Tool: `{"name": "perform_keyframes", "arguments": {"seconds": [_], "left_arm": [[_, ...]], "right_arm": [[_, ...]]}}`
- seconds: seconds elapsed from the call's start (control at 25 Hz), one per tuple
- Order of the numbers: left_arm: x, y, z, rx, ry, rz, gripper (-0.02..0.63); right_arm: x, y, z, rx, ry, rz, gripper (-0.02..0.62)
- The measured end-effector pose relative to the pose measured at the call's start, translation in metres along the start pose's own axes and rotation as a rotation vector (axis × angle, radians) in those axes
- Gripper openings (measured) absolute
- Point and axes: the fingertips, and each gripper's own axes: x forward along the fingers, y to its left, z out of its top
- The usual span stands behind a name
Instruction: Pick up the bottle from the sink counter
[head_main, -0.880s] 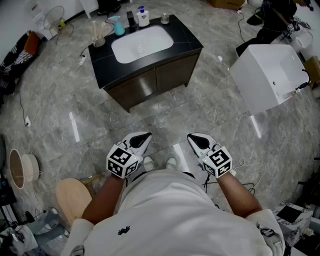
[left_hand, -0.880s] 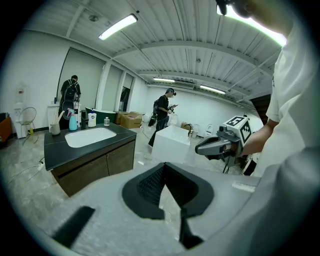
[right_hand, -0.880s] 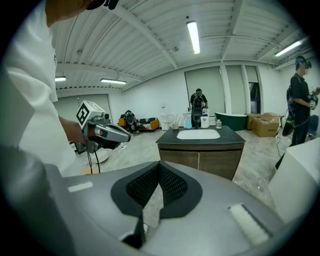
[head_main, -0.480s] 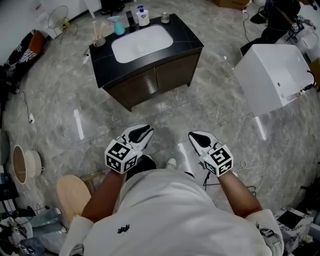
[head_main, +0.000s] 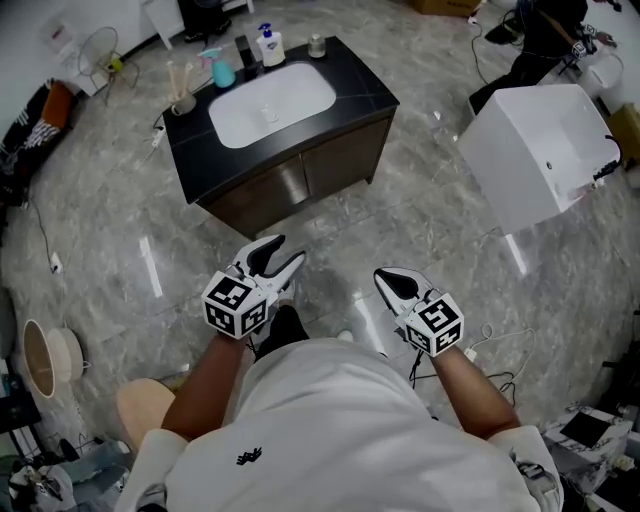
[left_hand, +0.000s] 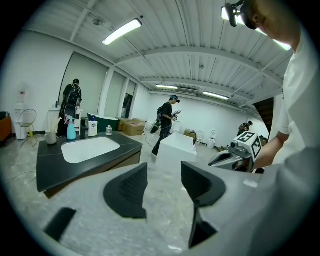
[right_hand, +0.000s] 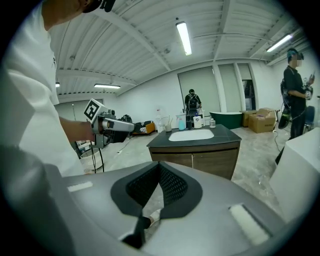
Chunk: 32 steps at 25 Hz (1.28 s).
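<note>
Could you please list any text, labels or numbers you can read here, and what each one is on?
No text can be read.
Label on the white pump bottle on the sink counter: too small.
Dark mark on the shirt: too small.
Cubes on the left gripper and right gripper: square patterns, no words.

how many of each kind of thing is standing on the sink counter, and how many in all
teal spray bottle: 1
white pump bottle: 1
dark tall container: 1
small jar: 1
cup with sticks: 1
total: 5
</note>
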Motion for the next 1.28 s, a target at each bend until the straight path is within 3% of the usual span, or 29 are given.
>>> {"name": "perform_keyframes", "arguments": {"seconds": [0.52,0.72,1.04,1.28], "left_arm": [[0.048,0.169,0.08,0.099,0.005,-0.113,0.356],[0.084,0.217,0.095,0.115,0.017,-0.139,0.376],[0.166,0.251,0.125,0.093,0.012,-0.096,0.379],[0.237,0.265,0.155,0.087,0.012,0.011,0.394]], "right_arm": [[0.127,-0.025,0.075,0.077,0.006,-0.154,0.012],[0.159,-0.04,0.093,0.096,-0.001,-0.202,0.012],[0.157,-0.111,0.1,0.129,0.004,-0.239,0.012],[0.137,-0.187,0.116,0.105,0.009,-0.205,0.012]]}}
